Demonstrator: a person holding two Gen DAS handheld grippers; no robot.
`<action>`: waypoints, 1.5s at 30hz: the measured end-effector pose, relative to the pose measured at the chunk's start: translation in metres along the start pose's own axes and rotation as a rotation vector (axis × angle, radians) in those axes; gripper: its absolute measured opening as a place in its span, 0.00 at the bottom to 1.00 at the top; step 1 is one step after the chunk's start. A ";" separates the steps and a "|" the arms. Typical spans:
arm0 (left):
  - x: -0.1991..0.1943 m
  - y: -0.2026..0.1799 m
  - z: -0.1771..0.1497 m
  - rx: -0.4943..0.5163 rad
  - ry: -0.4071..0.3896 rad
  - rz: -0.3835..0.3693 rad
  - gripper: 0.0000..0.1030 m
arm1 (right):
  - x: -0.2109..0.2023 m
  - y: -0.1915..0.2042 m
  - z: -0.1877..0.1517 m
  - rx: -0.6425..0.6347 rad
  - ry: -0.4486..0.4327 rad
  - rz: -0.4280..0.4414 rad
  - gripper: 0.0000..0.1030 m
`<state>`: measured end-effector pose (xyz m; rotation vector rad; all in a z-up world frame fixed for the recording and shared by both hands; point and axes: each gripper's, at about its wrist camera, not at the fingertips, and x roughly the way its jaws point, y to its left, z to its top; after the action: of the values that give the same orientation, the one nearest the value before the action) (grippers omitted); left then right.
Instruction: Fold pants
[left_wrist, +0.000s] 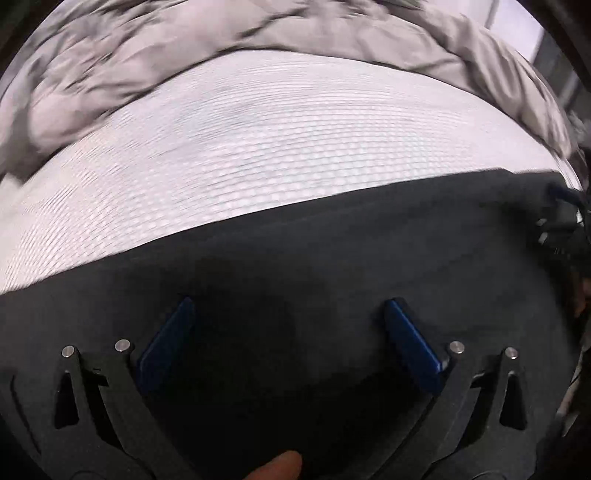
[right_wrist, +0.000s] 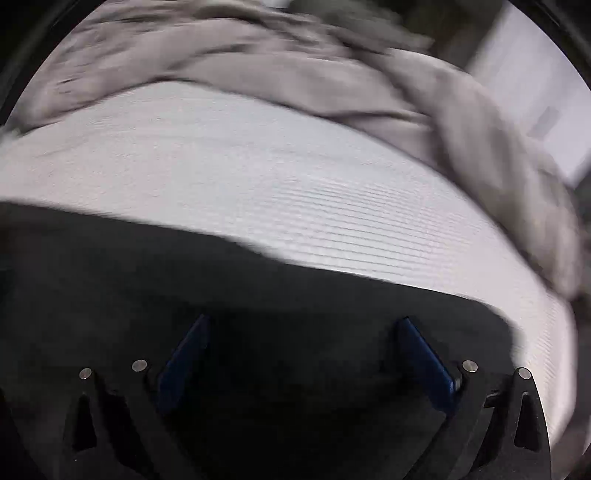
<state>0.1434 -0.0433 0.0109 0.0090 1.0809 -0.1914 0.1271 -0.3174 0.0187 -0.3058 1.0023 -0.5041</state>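
The dark grey pants (left_wrist: 332, 251) lie flat on a white textured bed sheet (left_wrist: 258, 147) and fill the lower half of both views. My left gripper (left_wrist: 290, 306) is open, its blue fingers (left_wrist: 170, 343) spread wide just above the pants, holding nothing. In the right wrist view the pants (right_wrist: 147, 277) lie the same way, with their far edge running across the sheet (right_wrist: 295, 184). My right gripper (right_wrist: 304, 325) is open over the pants and empty. The other gripper shows at the left wrist view's right edge (left_wrist: 561, 218).
A crumpled beige-grey blanket (left_wrist: 221, 44) is heaped along the far side of the bed, and also shows in the right wrist view (right_wrist: 295, 62). A fingertip (left_wrist: 277, 467) shows at the bottom of the left wrist view. Both views are motion-blurred.
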 end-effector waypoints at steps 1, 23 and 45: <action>-0.003 0.012 -0.003 -0.016 -0.006 -0.004 1.00 | 0.004 -0.012 -0.002 0.019 0.008 -0.055 0.99; -0.072 0.014 -0.112 0.092 -0.016 0.017 0.99 | -0.061 0.066 -0.057 -0.147 -0.019 0.303 0.99; -0.041 0.018 -0.061 -0.048 0.023 0.073 0.99 | -0.061 0.114 -0.039 -0.184 -0.028 0.397 0.99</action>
<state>0.0741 -0.0130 0.0163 0.0080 1.1064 -0.0997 0.0961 -0.1887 -0.0105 -0.2679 1.0520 -0.0471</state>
